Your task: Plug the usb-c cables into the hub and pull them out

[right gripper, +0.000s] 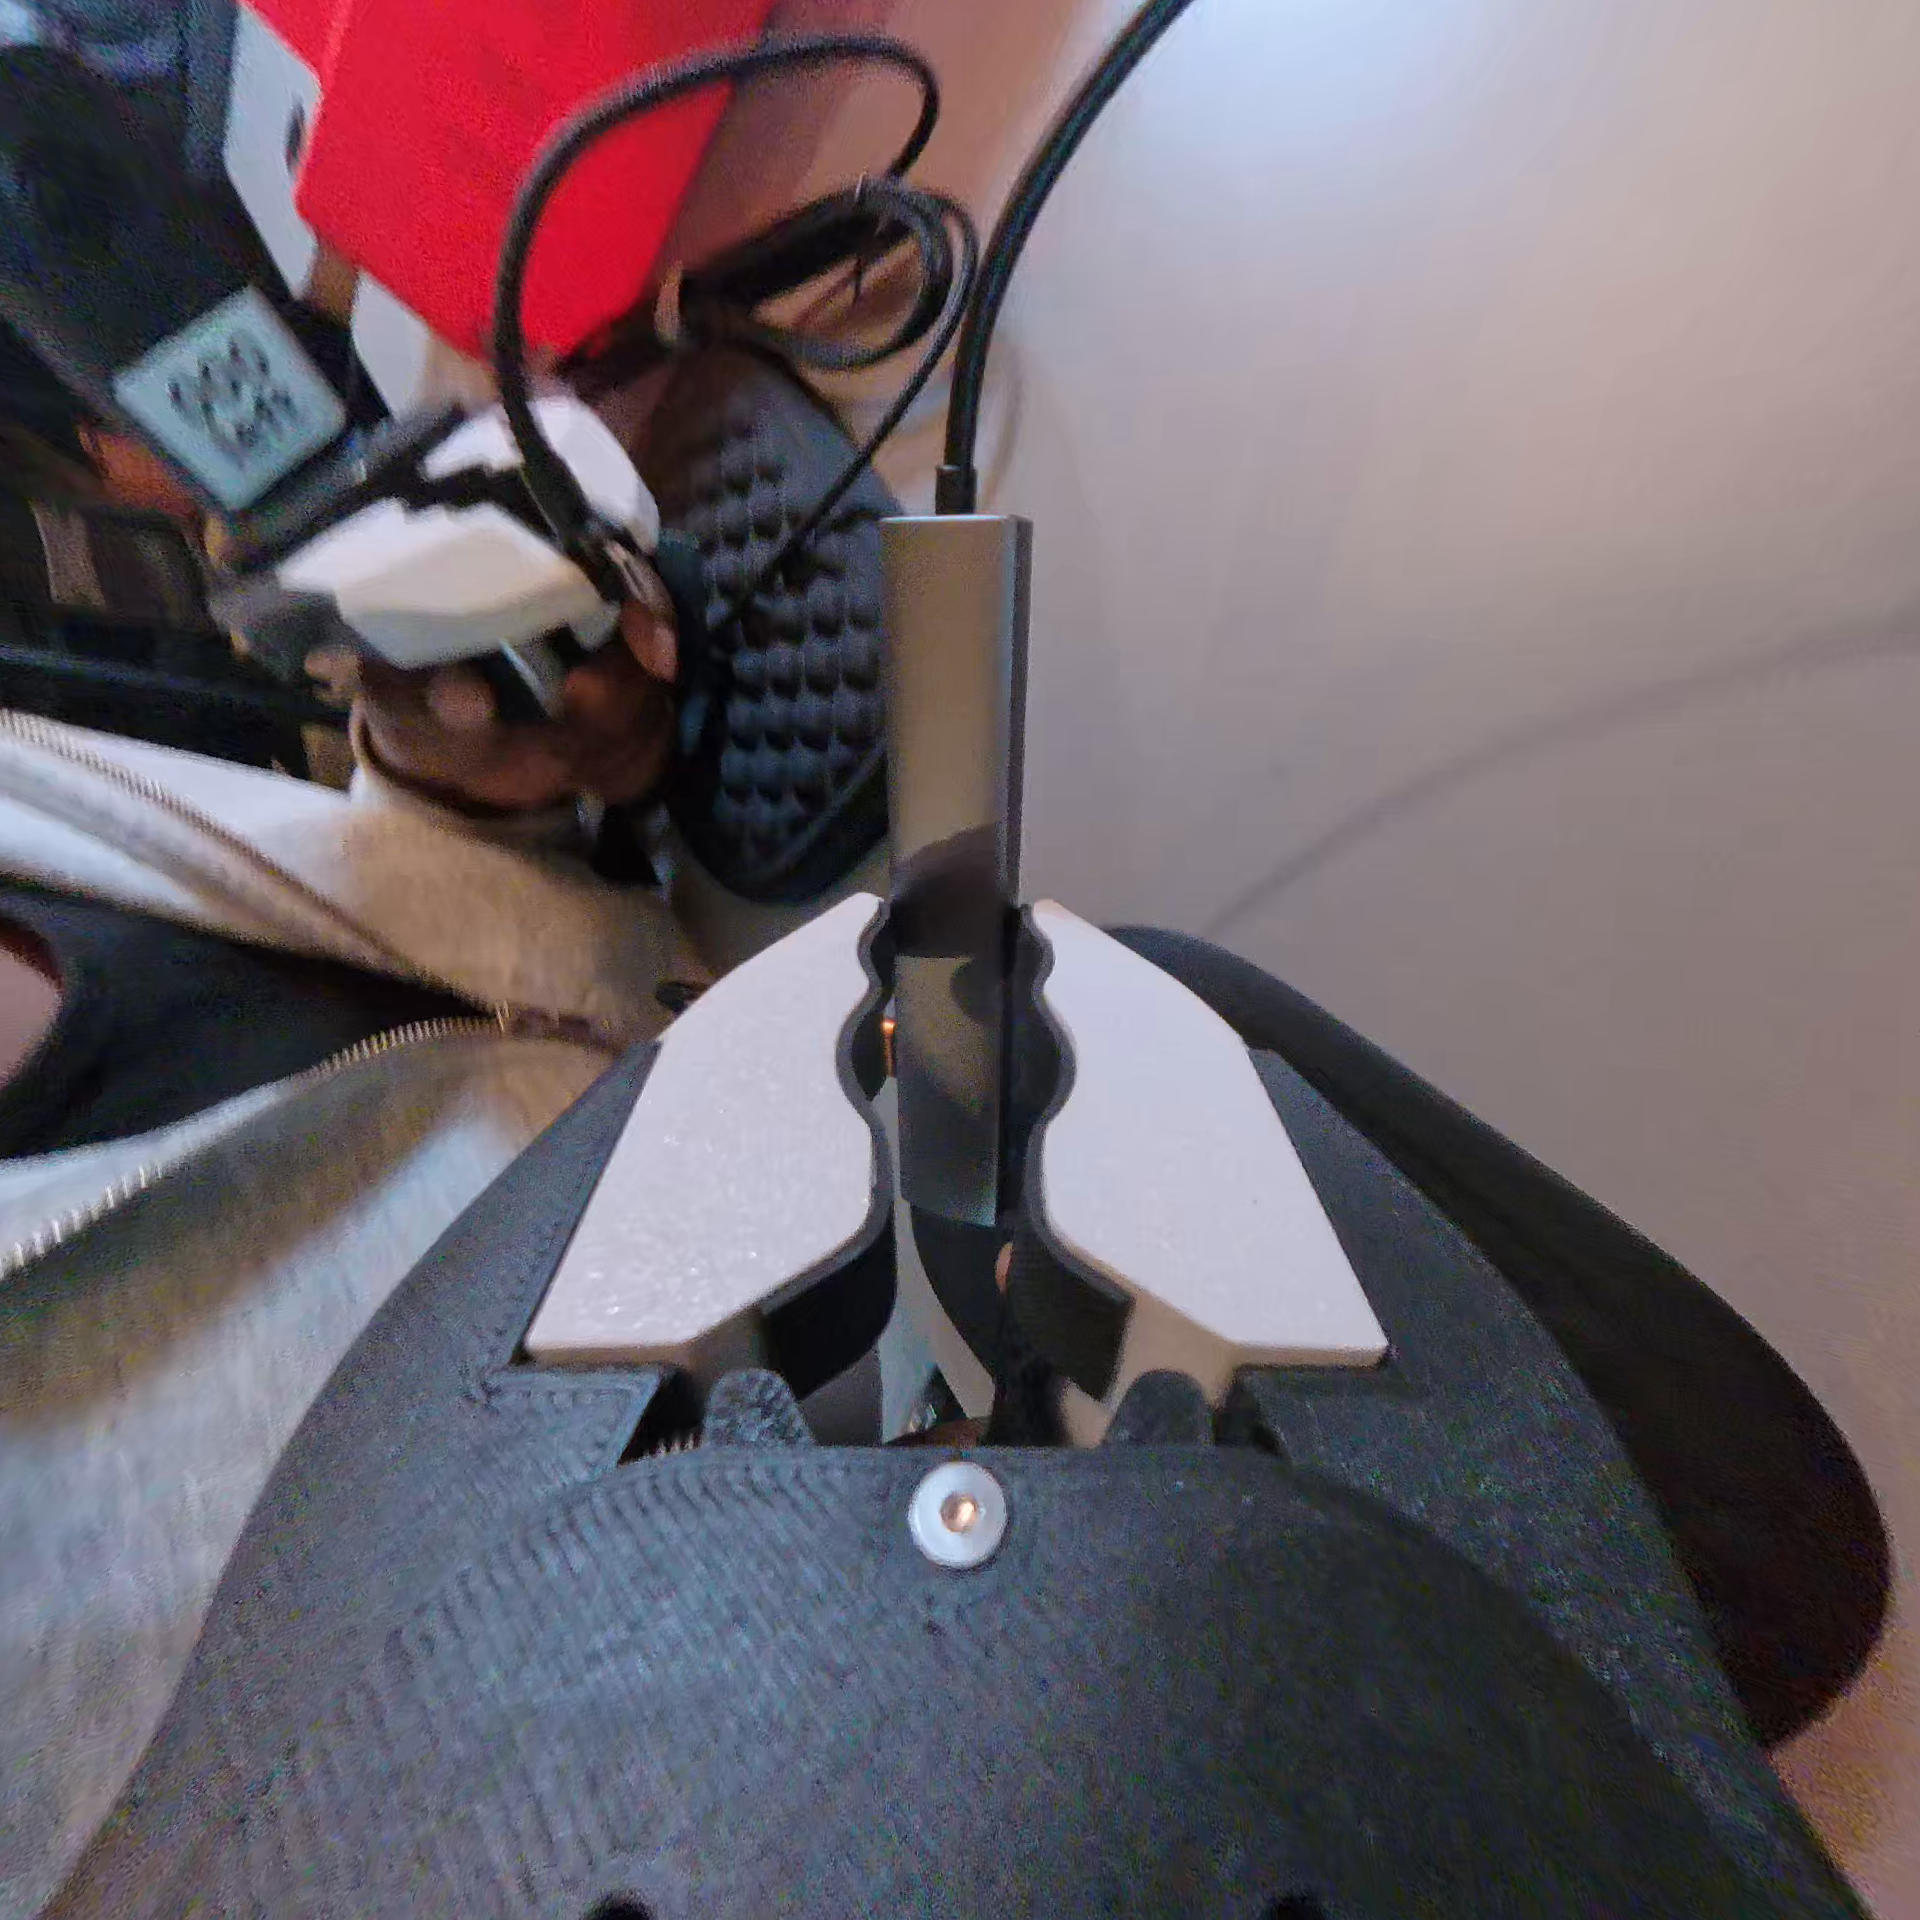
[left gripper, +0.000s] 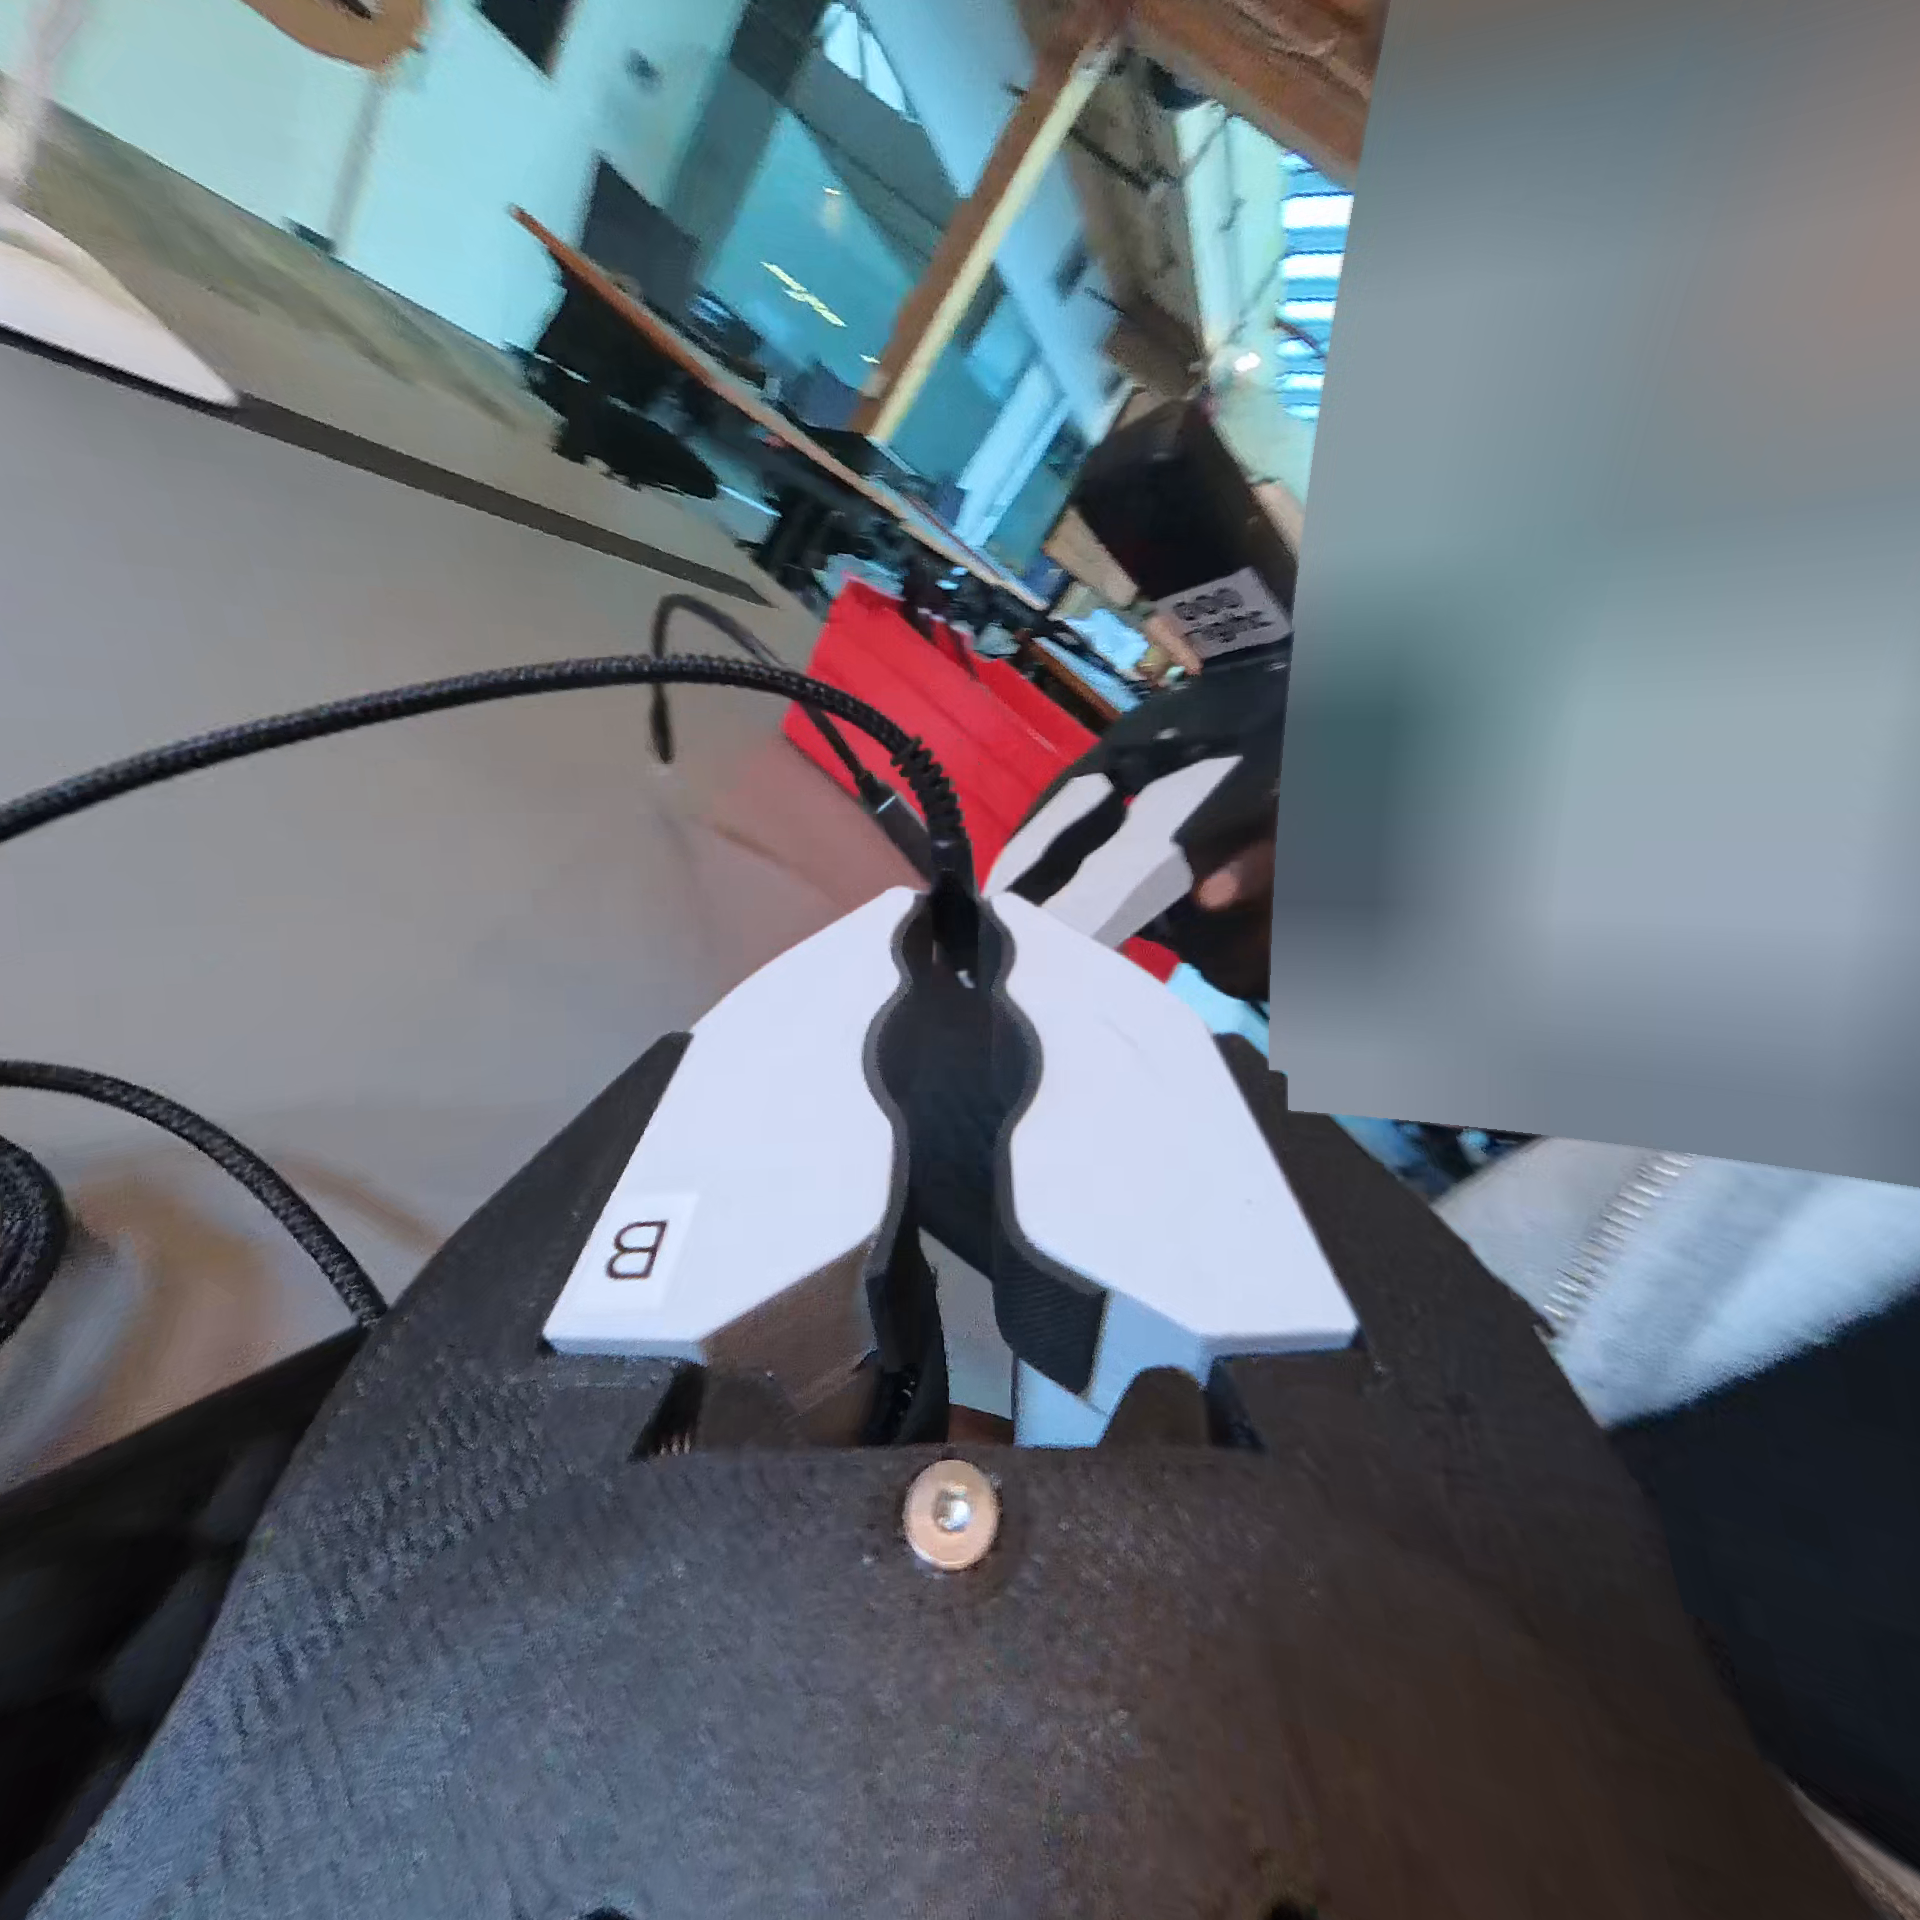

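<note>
My left gripper [left gripper: 951, 925] is shut on the plug end of a black braided usb-c cable [left gripper: 436, 691], which arcs away to the left over the table. My right gripper [right gripper: 956, 925] is shut on a slim grey hub [right gripper: 954, 665], held lengthwise so it juts past the fingertips. The hub's own black cord [right gripper: 997, 270] leaves its far end. The left gripper [right gripper: 613, 587] also shows in the right wrist view, left of the hub, with the cable [right gripper: 514, 260] looping above it. The right gripper's fingers [left gripper: 1132, 831] show beyond my left fingertips. The plug is apart from the hub.
A red box [left gripper: 935, 696] lies on the pale table [left gripper: 312, 883] behind the grippers; it also shows in the right wrist view [right gripper: 468, 156]. A second black cable [left gripper: 665, 665] lies near it. A black dimpled pad [right gripper: 790, 665] and coiled cable [right gripper: 862, 281] sit beside the hub. A grey zipped sleeve [right gripper: 208, 883] is at left.
</note>
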`<state>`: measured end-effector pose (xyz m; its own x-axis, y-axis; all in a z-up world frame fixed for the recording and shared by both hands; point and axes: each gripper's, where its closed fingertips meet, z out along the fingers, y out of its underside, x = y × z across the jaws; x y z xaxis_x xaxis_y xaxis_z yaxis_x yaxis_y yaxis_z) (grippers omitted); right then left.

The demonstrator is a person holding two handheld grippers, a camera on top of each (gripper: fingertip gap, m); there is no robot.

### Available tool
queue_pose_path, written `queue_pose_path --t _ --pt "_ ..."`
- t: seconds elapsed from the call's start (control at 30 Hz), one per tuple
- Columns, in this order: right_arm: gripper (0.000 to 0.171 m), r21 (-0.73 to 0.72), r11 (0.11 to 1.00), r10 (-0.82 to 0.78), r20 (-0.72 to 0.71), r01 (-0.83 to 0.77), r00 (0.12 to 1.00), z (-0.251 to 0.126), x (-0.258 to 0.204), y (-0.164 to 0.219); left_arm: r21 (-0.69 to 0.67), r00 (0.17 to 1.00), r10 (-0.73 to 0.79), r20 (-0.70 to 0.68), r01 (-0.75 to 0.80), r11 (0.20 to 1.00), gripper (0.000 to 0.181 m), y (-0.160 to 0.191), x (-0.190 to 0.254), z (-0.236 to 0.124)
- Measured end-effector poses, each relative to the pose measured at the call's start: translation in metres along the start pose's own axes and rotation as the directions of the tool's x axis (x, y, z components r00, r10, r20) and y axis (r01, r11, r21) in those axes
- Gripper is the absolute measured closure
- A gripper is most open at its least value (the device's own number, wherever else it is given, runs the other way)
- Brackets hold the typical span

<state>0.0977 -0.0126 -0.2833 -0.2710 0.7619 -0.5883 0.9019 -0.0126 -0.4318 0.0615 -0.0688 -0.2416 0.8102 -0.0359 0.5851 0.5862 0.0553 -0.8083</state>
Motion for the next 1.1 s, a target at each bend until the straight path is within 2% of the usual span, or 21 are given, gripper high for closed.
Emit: queue_pose_path --t 0.1,0.17,0.27,0.33,0.4,0.5,0.57,0.7,0.83,1.1 --pt "0.149 0.066 0.995 0.071 0.031 -0.073 0.997 0.004 -0.006 -0.011 -0.010 0.980 0.181 0.081 -0.181 0.983 0.172 0.002 0.002 0.010" --pt "0.149 0.059 0.990 0.120 0.092 -0.125 0.989 0.003 -0.014 -0.012 0.023 0.953 0.295 0.062 -0.297 0.955 0.172 0.000 0.014 0.016" --pt "0.149 0.021 0.987 0.153 0.147 -0.158 0.977 -0.002 -0.024 -0.008 -0.025 0.908 0.404 0.112 -0.404 0.914 0.172 0.004 0.014 0.020" --pt "0.149 0.018 0.987 0.154 0.140 -0.158 0.978 -0.005 -0.026 -0.005 -0.067 0.941 0.314 0.128 -0.308 0.949 0.172 0.010 0.012 0.023" --pt "0.149 0.046 0.994 0.094 0.075 -0.097 0.993 -0.007 -0.021 -0.003 -0.038 0.991 0.095 0.097 -0.092 0.995 0.172 0.012 0.015 0.026" --pt "0.149 0.136 0.984 -0.101 -0.085 0.112 0.991 -0.010 -0.014 -0.008 0.015 0.986 -0.161 0.045 0.161 0.987 0.172 0.015 0.017 0.030" --pt "0.149 0.193 0.947 -0.220 -0.195 0.257 0.956 -0.013 -0.013 -0.014 0.049 0.970 -0.243 0.023 0.242 0.969 0.172 0.014 0.019 0.033" --pt "0.149 0.300 0.901 -0.247 -0.239 0.313 0.939 -0.014 -0.018 -0.021 0.079 0.972 -0.230 0.038 0.226 0.971 0.172 0.012 0.019 0.037" --pt "0.149 0.375 0.893 -0.187 -0.195 0.249 0.963 -0.013 -0.017 -0.021 0.088 0.975 -0.220 0.016 0.218 0.972 0.172 0.013 0.025 0.041" --pt "0.150 0.408 0.875 -0.185 -0.213 0.259 0.959 -0.013 -0.014 -0.023 0.093 0.981 -0.180 0.067 0.173 0.980 0.172 0.018 0.019 0.044"
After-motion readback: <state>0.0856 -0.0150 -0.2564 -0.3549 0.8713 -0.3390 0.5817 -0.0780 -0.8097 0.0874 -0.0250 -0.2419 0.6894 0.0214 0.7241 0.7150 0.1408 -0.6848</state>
